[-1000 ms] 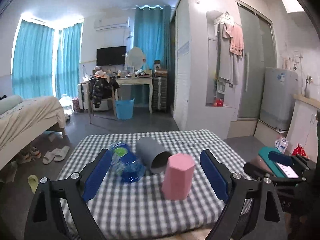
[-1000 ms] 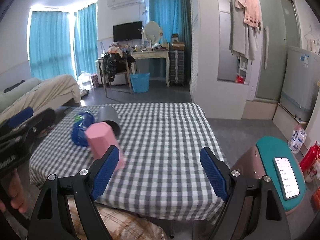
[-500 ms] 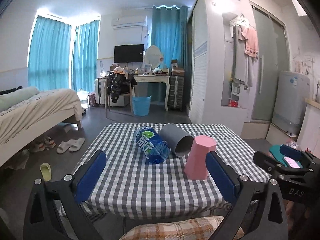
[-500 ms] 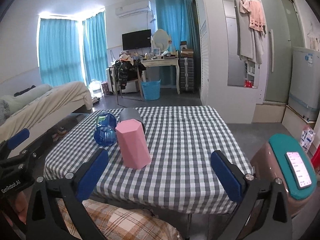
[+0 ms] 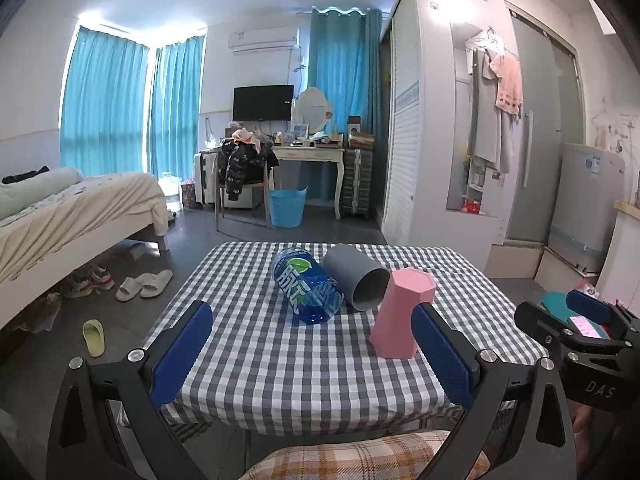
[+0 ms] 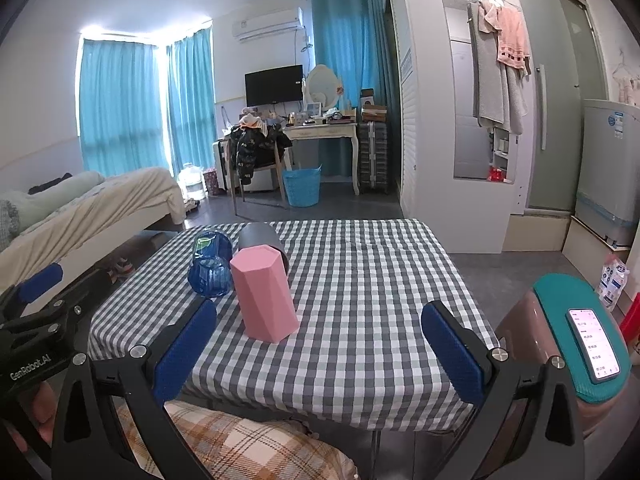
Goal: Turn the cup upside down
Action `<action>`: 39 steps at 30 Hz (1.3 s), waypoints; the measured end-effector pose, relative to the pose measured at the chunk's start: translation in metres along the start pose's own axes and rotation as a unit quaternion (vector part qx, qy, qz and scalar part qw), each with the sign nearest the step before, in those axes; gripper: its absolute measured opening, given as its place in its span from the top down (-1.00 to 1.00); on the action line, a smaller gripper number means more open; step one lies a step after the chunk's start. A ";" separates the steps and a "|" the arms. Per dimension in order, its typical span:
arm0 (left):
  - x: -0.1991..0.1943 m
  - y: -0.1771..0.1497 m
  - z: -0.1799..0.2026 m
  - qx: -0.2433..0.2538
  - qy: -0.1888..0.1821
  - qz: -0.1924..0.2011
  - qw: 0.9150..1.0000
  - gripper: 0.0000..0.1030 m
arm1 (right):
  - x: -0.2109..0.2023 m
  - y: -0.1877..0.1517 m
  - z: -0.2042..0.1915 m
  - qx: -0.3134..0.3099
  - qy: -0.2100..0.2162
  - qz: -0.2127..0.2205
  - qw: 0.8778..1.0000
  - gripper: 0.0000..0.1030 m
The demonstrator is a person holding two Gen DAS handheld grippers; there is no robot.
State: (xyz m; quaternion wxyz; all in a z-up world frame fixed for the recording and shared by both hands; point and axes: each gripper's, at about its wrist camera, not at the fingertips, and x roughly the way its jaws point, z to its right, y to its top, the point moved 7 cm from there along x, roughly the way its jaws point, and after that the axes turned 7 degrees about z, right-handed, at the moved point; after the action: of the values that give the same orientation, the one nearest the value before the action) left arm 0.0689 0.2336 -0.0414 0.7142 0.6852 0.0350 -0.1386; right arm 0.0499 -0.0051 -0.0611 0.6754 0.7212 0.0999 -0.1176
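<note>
A pink faceted cup [image 5: 401, 314] stands on the checked table [image 5: 256, 360], its closed end up; it also shows in the right wrist view [image 6: 264, 294]. A grey cup [image 5: 356, 282] lies on its side behind it, mouth toward me, also seen from the right [image 6: 260, 238]. A blue clear bottle-like cup [image 5: 306, 286] lies on its side beside the grey one [image 6: 210, 268]. My left gripper [image 5: 312, 356] is open and empty, held back at the table's near edge. My right gripper [image 6: 318, 350] is open and empty, also at the near edge.
A stool with a teal top and a phone [image 6: 584, 340] stands right of the table. A plaid cushion [image 6: 248, 444] lies below the near edge. A bed [image 5: 68, 216] is at the left, a desk with a chair and a blue basket [image 5: 286, 208] at the back.
Both grippers have drawn back and up from the table, away from the cups. The pink cup stands where it was; neither gripper holds anything.
</note>
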 end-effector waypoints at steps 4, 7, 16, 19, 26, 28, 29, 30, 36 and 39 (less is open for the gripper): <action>0.002 -0.002 -0.001 -0.003 0.003 -0.004 1.000 -0.99 | 0.002 0.001 -0.004 -0.002 0.002 -0.001 1.000 -1.00; 0.001 -0.002 -0.002 -0.004 0.006 -0.005 1.000 -0.99 | 0.002 0.001 -0.007 -0.004 0.001 -0.001 1.000 -1.00; 0.002 -0.001 -0.002 -0.006 0.003 -0.006 1.000 -0.99 | 0.002 0.003 -0.012 -0.009 0.002 -0.002 1.000 -1.00; 0.001 -0.002 -0.002 -0.007 0.002 -0.007 1.000 -0.99 | 0.002 0.002 -0.014 -0.010 0.004 -0.004 1.000 -1.00; 0.000 -0.004 -0.002 -0.006 0.004 -0.009 1.000 -0.99 | 0.003 0.000 -0.015 -0.013 0.004 -0.008 1.000 -1.00; 0.000 -0.005 -0.002 -0.005 0.004 -0.010 1.000 -0.99 | 0.004 0.000 -0.015 -0.012 0.004 -0.009 1.000 -1.00; 0.001 -0.005 -0.002 -0.005 0.004 -0.010 1.000 -0.99 | 0.004 0.000 -0.015 -0.012 0.004 -0.009 1.000 -1.00; 0.000 -0.005 -0.002 -0.005 0.003 -0.011 1.000 -0.99 | 0.004 -0.001 -0.015 -0.012 0.004 -0.010 1.000 -1.00; 0.000 -0.006 0.000 -0.002 0.004 -0.009 1.000 -0.99 | 0.005 -0.001 -0.015 -0.012 0.003 -0.011 1.000 -1.00; 0.000 -0.006 0.000 -0.002 0.004 -0.009 1.000 -0.99 | 0.006 -0.002 -0.015 -0.012 0.003 -0.011 1.000 -1.00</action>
State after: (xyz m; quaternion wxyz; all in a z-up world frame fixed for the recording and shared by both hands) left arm 0.0675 0.2335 -0.0475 0.7141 0.6840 0.0446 -0.1421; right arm 0.0552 0.0098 -0.0640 0.6822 0.7124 0.1114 -0.1213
